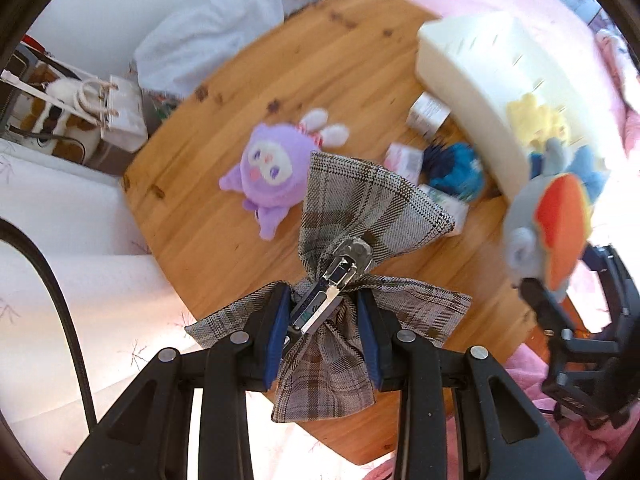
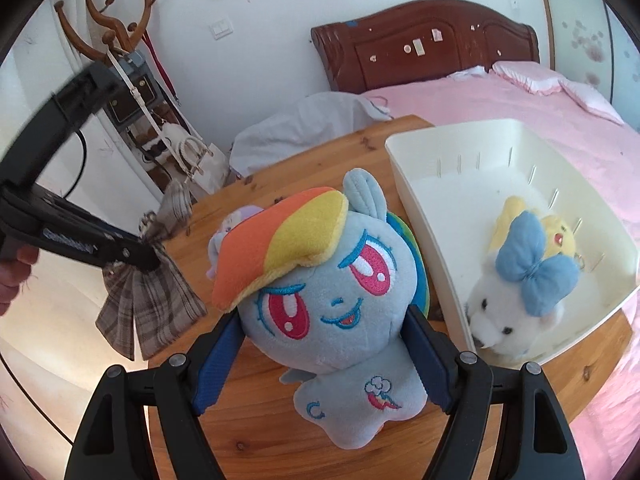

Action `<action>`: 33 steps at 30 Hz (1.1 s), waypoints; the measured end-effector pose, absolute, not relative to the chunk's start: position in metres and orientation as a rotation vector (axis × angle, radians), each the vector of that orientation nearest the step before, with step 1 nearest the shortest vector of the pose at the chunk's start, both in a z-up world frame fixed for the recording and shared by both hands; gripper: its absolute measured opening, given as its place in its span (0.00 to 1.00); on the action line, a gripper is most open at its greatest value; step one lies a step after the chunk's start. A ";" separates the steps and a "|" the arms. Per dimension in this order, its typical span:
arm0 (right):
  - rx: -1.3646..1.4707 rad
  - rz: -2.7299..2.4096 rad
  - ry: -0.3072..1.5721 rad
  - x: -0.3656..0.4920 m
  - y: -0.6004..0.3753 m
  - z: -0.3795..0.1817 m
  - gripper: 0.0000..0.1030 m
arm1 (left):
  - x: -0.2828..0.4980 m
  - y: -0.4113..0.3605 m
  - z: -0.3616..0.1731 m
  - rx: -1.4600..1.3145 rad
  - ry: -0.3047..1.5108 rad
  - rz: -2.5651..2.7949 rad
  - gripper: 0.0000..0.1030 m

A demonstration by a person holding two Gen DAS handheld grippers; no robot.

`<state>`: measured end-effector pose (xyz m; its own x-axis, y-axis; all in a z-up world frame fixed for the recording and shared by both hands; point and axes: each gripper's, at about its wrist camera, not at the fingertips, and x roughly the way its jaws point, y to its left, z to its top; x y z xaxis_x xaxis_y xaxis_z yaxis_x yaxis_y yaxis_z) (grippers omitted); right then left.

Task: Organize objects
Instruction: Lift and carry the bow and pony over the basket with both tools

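The left gripper point(image 1: 322, 312) pinches the light, floppy plaid bow point(image 1: 352, 240) at its stiff clip, while the right gripper point(image 2: 320, 356) squeezes the soft, squashy pony plush point(image 2: 324, 296) by its head above the surface point(image 2: 248, 420).

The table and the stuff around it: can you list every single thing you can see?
round wooden table: one, brown, on the pink bed
grey plaid fabric bow with metal clip: one, in the left claw, above the table
blue plush pony with rainbow mane: one, in the right claw
purple plush doll: one, lying on the table
white plastic bin: one, on the table's right side
white plush with blue bow: one, inside the bin
yellow plush: one, inside the bin
small boxes: a few, whitish, beside the bin
wooden coat rack: one, brown, by the wall
left claw: shut on the bow
right claw: shut on the pony
hand: one, holding the left claw
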<state>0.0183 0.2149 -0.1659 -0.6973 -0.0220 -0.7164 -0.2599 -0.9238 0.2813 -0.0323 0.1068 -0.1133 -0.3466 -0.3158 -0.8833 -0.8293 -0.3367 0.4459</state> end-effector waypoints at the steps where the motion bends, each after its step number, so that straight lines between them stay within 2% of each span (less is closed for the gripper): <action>1: -1.149 2.724 0.545 0.019 0.215 -0.164 0.77 | -0.027 0.110 -0.106 -1.465 1.485 1.734 0.35; 14: -1.162 2.704 0.517 0.042 0.237 -0.158 0.77 | 0.010 0.151 -0.058 -1.275 1.383 1.759 0.35; 23: -1.219 2.683 0.548 0.044 0.272 -0.167 0.77 | 0.025 0.187 -0.066 -1.271 1.340 1.763 0.35; 33: -1.303 2.702 0.527 0.037 0.311 -0.174 0.77 | 0.022 0.212 -0.087 -1.401 1.278 1.815 0.35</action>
